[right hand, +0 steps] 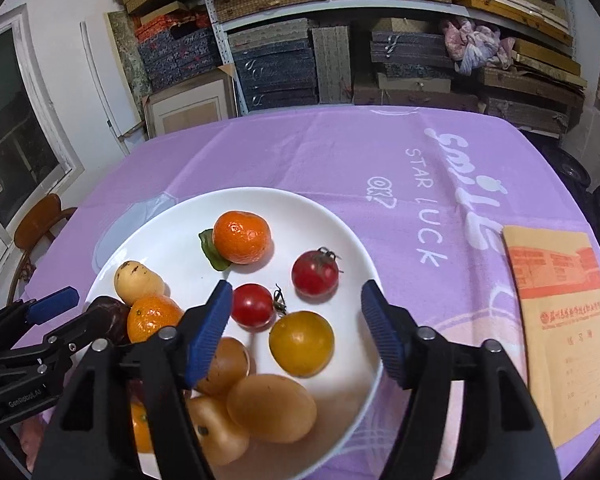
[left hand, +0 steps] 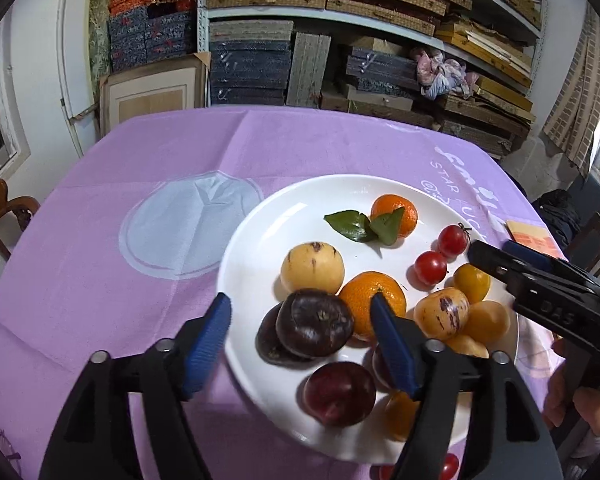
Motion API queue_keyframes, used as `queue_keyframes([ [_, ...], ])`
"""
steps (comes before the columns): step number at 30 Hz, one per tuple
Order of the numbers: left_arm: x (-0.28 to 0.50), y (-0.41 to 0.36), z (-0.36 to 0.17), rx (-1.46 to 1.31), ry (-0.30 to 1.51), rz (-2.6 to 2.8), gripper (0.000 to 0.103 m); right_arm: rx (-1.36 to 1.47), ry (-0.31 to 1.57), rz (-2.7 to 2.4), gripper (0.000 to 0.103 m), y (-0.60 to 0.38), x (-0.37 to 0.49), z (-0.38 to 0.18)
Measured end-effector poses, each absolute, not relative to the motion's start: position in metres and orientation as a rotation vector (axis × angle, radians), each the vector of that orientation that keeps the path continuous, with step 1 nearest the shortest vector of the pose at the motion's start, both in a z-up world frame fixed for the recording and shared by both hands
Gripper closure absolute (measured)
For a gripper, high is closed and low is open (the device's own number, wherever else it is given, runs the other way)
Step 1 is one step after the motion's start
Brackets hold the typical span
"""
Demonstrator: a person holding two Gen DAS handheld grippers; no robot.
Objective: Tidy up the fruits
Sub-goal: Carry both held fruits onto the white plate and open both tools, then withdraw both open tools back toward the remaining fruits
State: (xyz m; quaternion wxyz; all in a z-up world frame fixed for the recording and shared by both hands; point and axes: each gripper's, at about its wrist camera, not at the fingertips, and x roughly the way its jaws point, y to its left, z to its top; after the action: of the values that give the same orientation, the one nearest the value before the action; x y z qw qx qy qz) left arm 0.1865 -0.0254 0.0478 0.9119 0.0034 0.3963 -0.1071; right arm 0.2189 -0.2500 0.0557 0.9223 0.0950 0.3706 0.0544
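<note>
A white plate [left hand: 260,232] [right hand: 172,232] on the purple cloth holds several fruits: mandarins [left hand: 394,210] [right hand: 242,236], red cherry tomatoes [left hand: 431,267] [right hand: 315,273], a yellow tomato [right hand: 301,342], pale yellow fruits [left hand: 312,267] and dark purple fruits [left hand: 314,323]. My left gripper [left hand: 300,316] is open above the plate's near left side, its jaws on either side of a dark purple fruit. My right gripper [right hand: 296,304] is open above the plate's right side, over a red tomato [right hand: 253,305] and the yellow tomato. Neither holds anything.
A brown paper envelope [right hand: 560,320] lies on the cloth right of the plate. Two cherry tomatoes [left hand: 448,466] lie off the plate at the near edge. Shelves of stacked boxes [left hand: 340,40] stand behind the table. A wooden chair [left hand: 0,216] is at the left.
</note>
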Motion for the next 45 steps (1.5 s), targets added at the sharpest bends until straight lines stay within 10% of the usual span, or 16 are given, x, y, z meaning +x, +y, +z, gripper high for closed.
queue_keyframes([
  [5, 0.139, -0.008, 0.059, -0.024, 0.764, -0.208, 0.008, 0.210, 0.652, 0.060, 0.005, -0.267, 0.142, 0.073],
  [33, 0.065, -0.041, -0.006, 0.098, 0.842, -0.215, 0.004, 0.270, 0.643, 0.006, 0.004, -0.292, 0.048, 0.042],
  [39, 0.072, -0.030, -0.006, 0.017, 0.879, -0.265, 0.013, 0.268, 0.654, 0.003, 0.004, -0.291, 0.051, 0.039],
  [45, 0.063, -0.048, -0.007, 0.097, 0.865, -0.359, 0.045, 0.266, 0.653, 0.002, 0.004, -0.291, 0.051, 0.038],
])
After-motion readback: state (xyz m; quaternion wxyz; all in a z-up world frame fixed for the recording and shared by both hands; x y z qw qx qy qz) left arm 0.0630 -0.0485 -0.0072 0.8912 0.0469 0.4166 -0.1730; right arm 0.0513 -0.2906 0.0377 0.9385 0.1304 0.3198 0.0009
